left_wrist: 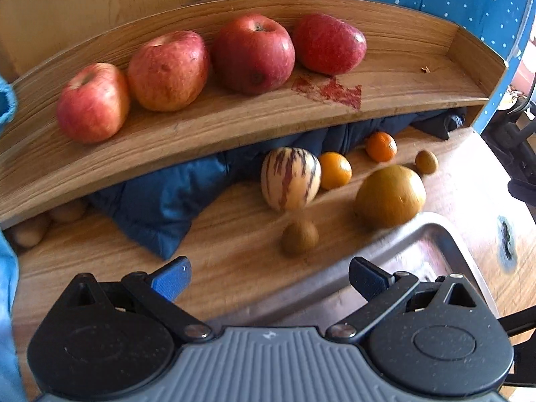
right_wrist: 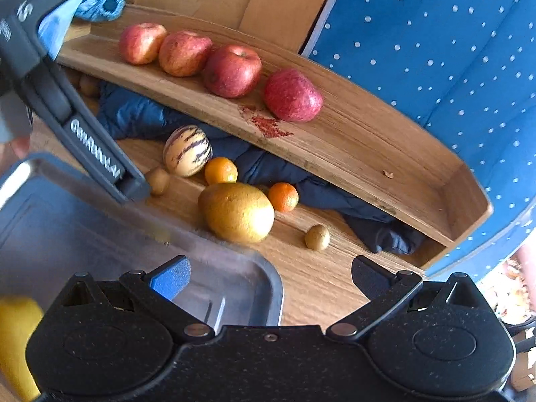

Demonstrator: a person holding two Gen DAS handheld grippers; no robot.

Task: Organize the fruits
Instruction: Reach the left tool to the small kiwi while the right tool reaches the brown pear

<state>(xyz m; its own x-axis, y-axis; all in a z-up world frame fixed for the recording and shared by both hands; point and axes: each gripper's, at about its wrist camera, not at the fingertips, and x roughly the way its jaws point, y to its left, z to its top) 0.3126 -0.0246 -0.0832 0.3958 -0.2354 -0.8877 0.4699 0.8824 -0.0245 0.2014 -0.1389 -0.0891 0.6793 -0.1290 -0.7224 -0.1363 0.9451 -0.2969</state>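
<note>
Both grippers are hovering low over the wooden table (left_wrist: 234,254), jaws spread wide and carrying nothing: left gripper (left_wrist: 269,279), right gripper (right_wrist: 270,278). Nearest them, a metal tray (right_wrist: 234,278) is sitting empty at the table edge, probably waiting as the collecting spot. Just past its rim, loose fruit is lying scattered: a large golden pear (left_wrist: 390,196), its long axis running roughly along the tray edge; two small brown fruits, possibly kiwis, too blurred to tell (left_wrist: 299,238); a striped pepino melon (left_wrist: 290,178) standing with its narrow end up; two mandarins (left_wrist: 335,171). A dark blue jacket (left_wrist: 160,207) is bunching under the raised shelf (left_wrist: 418,77). Farthest, four red apples (left_wrist: 253,53) are lining the shelf in a row, seemingly already sorted.
</note>
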